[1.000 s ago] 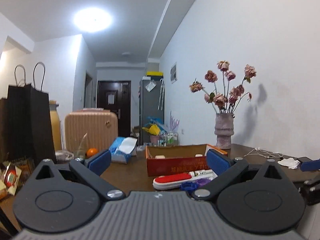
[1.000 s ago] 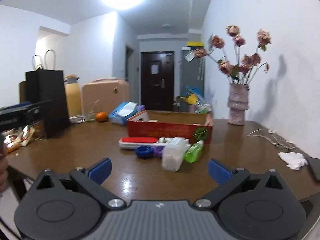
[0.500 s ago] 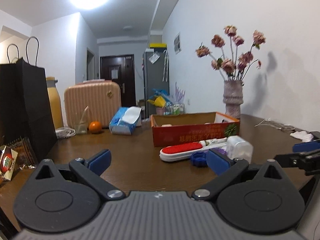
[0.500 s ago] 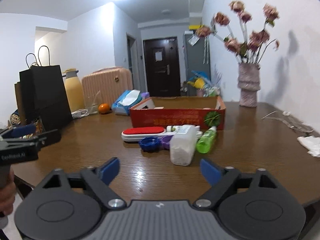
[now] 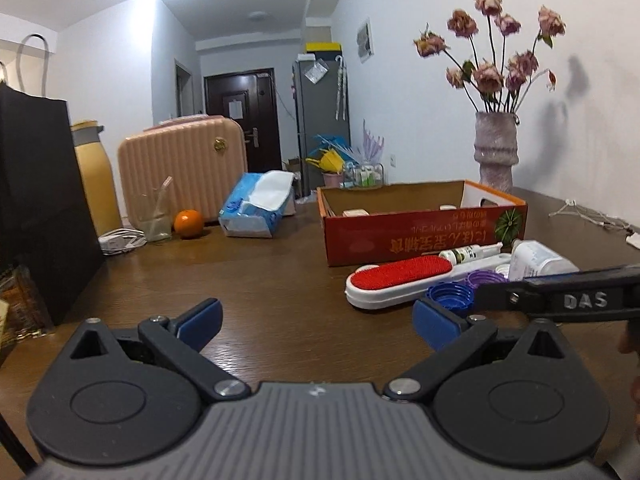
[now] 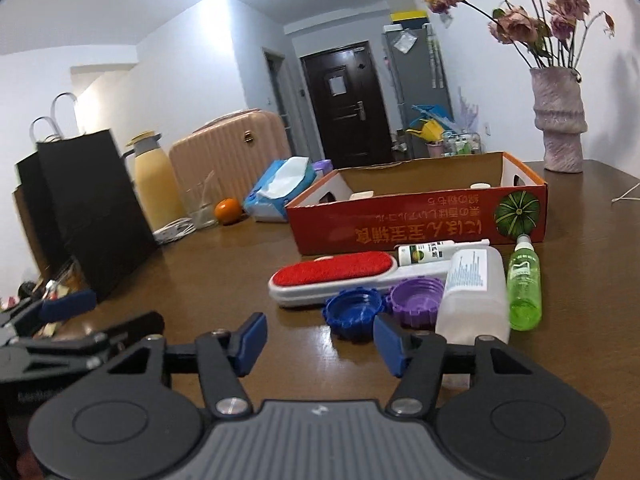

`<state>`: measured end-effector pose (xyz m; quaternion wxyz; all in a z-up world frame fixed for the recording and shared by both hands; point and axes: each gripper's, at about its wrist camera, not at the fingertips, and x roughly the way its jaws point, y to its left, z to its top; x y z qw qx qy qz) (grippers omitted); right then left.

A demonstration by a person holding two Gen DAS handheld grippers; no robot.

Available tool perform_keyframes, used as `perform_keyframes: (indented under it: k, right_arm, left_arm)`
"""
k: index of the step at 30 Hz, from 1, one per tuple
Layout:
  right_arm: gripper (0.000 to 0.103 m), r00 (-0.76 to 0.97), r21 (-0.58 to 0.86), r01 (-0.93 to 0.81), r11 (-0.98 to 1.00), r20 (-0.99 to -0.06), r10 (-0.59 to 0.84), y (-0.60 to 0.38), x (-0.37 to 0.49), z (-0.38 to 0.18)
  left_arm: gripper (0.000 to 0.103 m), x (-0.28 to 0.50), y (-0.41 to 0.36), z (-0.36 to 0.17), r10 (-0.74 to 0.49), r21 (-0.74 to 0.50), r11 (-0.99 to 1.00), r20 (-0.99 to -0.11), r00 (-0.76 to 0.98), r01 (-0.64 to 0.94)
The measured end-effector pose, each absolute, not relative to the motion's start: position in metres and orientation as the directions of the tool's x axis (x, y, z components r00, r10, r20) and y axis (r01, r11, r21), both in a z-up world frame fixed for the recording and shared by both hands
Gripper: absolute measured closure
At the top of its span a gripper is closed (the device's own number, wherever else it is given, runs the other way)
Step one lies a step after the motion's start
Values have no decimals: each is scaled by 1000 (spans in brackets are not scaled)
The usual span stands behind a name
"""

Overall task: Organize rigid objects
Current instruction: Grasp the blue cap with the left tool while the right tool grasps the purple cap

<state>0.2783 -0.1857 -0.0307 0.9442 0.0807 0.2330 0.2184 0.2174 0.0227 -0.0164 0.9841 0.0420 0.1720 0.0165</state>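
The red cardboard box (image 6: 416, 220) is seen open-topped at the far side of the wooden table (image 6: 240, 264), with a few small pale items inside, hard to identify. Just in front of it, a red lint brush (image 6: 340, 276) is laid with its long axis running left to right, beside a white bottle (image 6: 472, 292), a green spray bottle (image 6: 524, 284) and a blue cap (image 6: 354, 314). The right gripper (image 6: 320, 342), empty and with jaws closing, is judged nearer, the cap lying just ahead. The left gripper (image 5: 316, 320) is held open and empty.
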Motion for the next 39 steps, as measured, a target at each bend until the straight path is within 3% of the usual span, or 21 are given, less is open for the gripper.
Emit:
perform_keyframes:
  k: [6,8,17,20,25,30,39]
  right_arm:
    - [42,819,209,-297,932,-446,361,-179,305,-42]
    - [34,843,177,-247,953,-446,301,-186,309,-43]
    - [21,885,39,-126,991,-448,130,-211,331,-43]
    - [21,865,87,-173,981,-462,194,-224,340,-38]
    - [22,843,119,-232,965,-471,261,-231,350,-37]
    - [23,803,115,-297,948,-506,313,-223,361,-42]
    - [28,752,107,-361,927,-554,357,-207,377,-44]
  left_arm:
    - [0,253,12,-31,38,116,993,-400,916,10]
    - [0,263,7,-33,12,112,993,-409,912,37]
    - [1,309,-37,-43,-162,61,973,-494,854,221]
    - [17,323,-44,-48,-190,23,970,-544,818,240]
    - [30,340,-50,-53,-202,-10,970,-581,789,241]
    - [49,350,-54,-55,-231,-41,965,-597,768,259]
    - [50,340,-40,-52,-210,-34,971,-586,782,236]
